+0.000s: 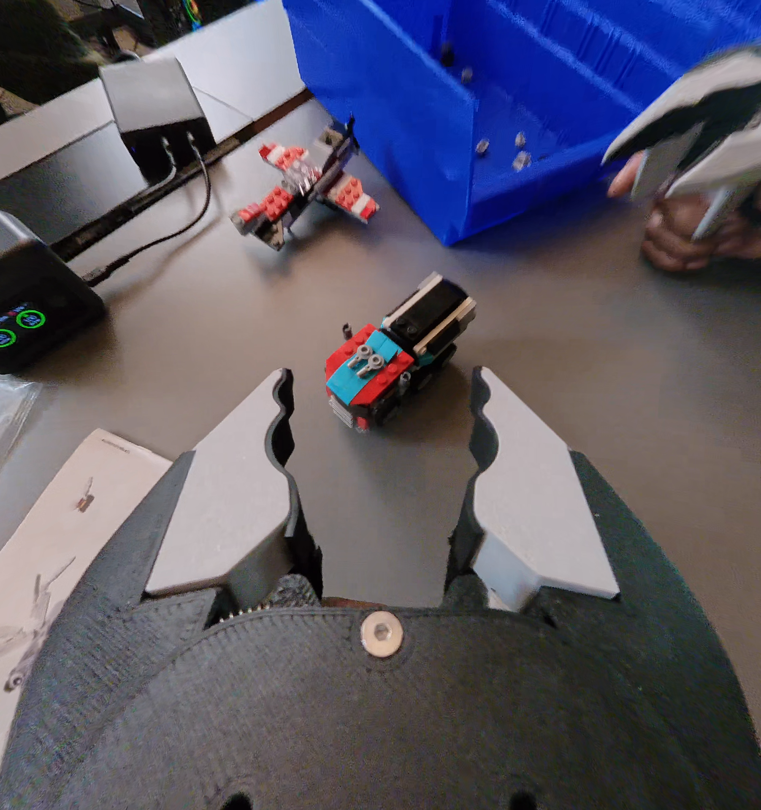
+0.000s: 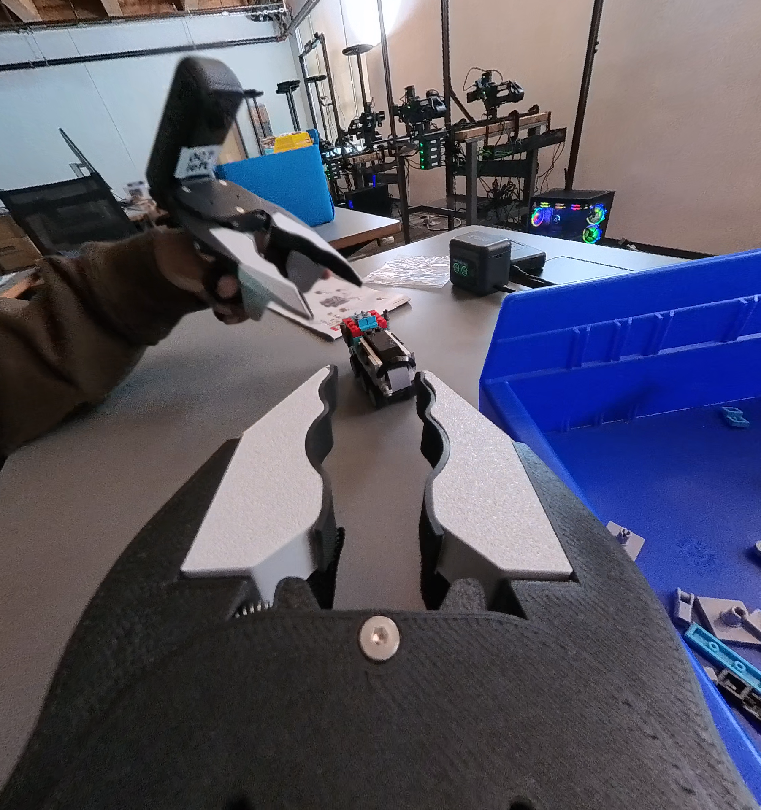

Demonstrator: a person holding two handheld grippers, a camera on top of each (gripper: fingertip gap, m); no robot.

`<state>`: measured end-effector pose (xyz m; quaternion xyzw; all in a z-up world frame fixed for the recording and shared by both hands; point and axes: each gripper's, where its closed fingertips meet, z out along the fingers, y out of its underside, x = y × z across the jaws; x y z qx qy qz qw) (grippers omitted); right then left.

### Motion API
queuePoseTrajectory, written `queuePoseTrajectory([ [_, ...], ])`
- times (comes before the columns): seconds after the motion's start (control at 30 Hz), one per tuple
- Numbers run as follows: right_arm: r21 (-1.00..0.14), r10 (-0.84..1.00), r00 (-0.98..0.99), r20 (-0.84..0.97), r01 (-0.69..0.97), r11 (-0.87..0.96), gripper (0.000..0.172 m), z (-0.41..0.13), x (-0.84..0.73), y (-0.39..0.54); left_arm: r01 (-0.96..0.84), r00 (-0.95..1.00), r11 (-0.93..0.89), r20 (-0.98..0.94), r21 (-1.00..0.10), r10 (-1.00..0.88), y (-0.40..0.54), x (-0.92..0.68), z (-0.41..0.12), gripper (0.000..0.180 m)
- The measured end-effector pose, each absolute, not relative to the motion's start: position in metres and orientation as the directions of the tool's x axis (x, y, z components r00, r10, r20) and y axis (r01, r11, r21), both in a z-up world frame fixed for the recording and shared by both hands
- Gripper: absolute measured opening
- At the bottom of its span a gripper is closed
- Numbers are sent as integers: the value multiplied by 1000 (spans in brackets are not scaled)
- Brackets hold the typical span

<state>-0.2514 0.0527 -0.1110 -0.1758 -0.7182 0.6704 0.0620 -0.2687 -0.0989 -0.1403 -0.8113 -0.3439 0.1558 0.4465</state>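
Both grippers, left and right, stand apart and empty, flanking the toy truck mid-frame on the table.

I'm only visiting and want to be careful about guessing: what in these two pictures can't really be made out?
- Right gripper, left wrist view: blurred, cut by the frame edge.
- Small pieces in the blue bin, left wrist view: too blurred to identify.
- Toy truck front, right wrist view: faces away.
- Booklet, right wrist view: partly behind the left gripper.
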Motion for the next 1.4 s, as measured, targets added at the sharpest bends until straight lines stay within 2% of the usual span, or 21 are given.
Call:
queuePoseTrajectory([
  [0.17,-984,338,-929,-150,172,36,35,-111,-252,53,436,689,-261,133,-861,712,-84,-273,-90,81],
  [0.23,-984,336,-930,-150,172,36,35,-111,-251,52,453,689,-322,98,-831,718,-72,-286,-85,79],
  [0.33,-985,335,-930,-149,171,36,35,-111,-251,52,381,735,-503,-77,-776,674,-56,-320,-82,78],
  [0.43,-985,335,-931,-149,171,37,35,-111,-251,52,350,808,-633,-119,-691,577,-40,-359,-97,75],
  [0.6,-984,329,-932,-150,172,40,35,-111,-250,51,261,899,-777,-149,-573,412,-22,-404,-131,58],
  [0.83,-982,320,-933,-164,184,35,35,-111,-250,51,255,932,-877,-137,-407,335,-22,-427,-176,48],
  [0.97,-982,320,-933,-164,184,33,35,-111,-250,51,259,931,-898,-157,-356,331,-24,-434,-192,38],
  [1.07,-982,320,-933,-164,184,32,35,-111,-250,52,265,926,-891,-159,-369,341,-24,-435,-198,22],
  [1.2,-983,321,-933,-164,183,31,35,-110,-250,52,331,895,-830,-129,-449,427,-29,-433,-183,18],
  [1.4,-984,323,-934,-154,175,36,35,-111,-249,51,401,815,-719,-137,-568,563,-63,-423,-131,18],
])
